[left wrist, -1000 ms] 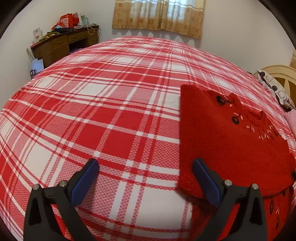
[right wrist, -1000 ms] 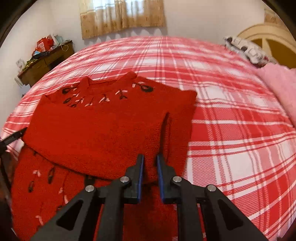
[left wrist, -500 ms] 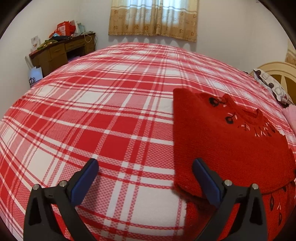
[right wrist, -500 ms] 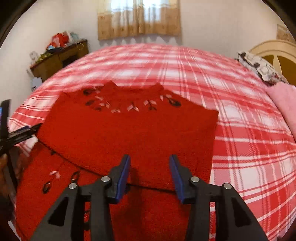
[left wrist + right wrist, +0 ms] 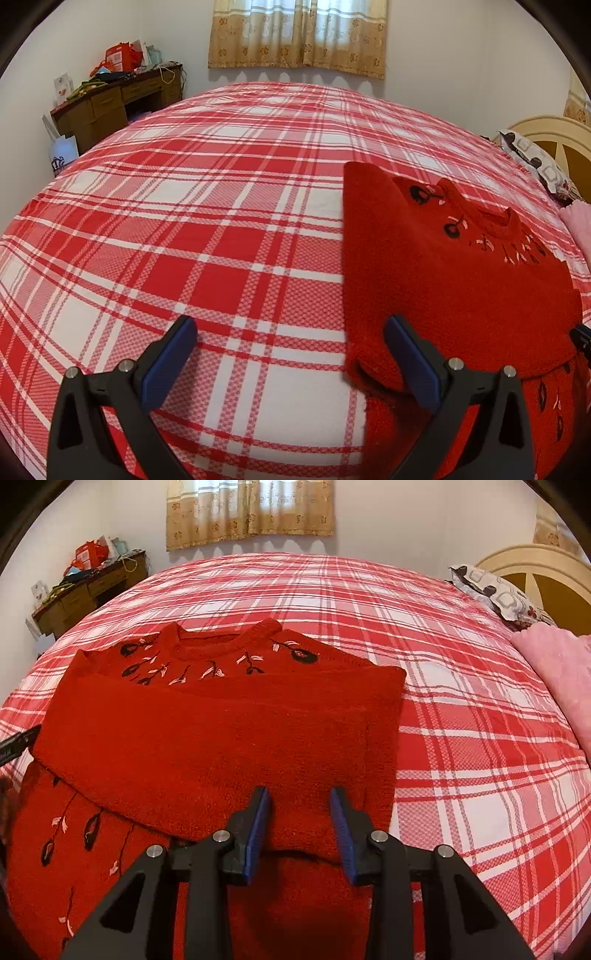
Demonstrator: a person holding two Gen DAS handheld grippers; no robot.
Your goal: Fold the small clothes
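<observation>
The red sweater (image 5: 207, 738) lies flat on the plaid bedspread (image 5: 461, 709), with its sleeves folded across the chest in a broad red band and the embroidered neckline pointing away toward the far side of the bed. The right gripper (image 5: 300, 821) hangs over the near edge of that folded band with its jaws partly apart; both blue pads sit above the knit, and nothing is pinched between them. Just beyond the jaws the folded sleeve runs left to right, and below them the lower body of the sweater, stitched with dark leaves, spreads toward the camera. The left gripper (image 5: 290, 360) has its jaws spread wide and empty. Its left pad is over bare bedspread, and its right pad is over the sweater's left edge, near the corner where the folded layer ends; whether that pad touches the cloth cannot be told. To the right of the right gripper's jaws a pink blanket (image 5: 557, 679) lies beside a patterned pillow (image 5: 495, 590). Far ahead and to the left stands a cluttered wooden desk (image 5: 118, 103), with a curtain (image 5: 297, 35) on the back wall.
</observation>
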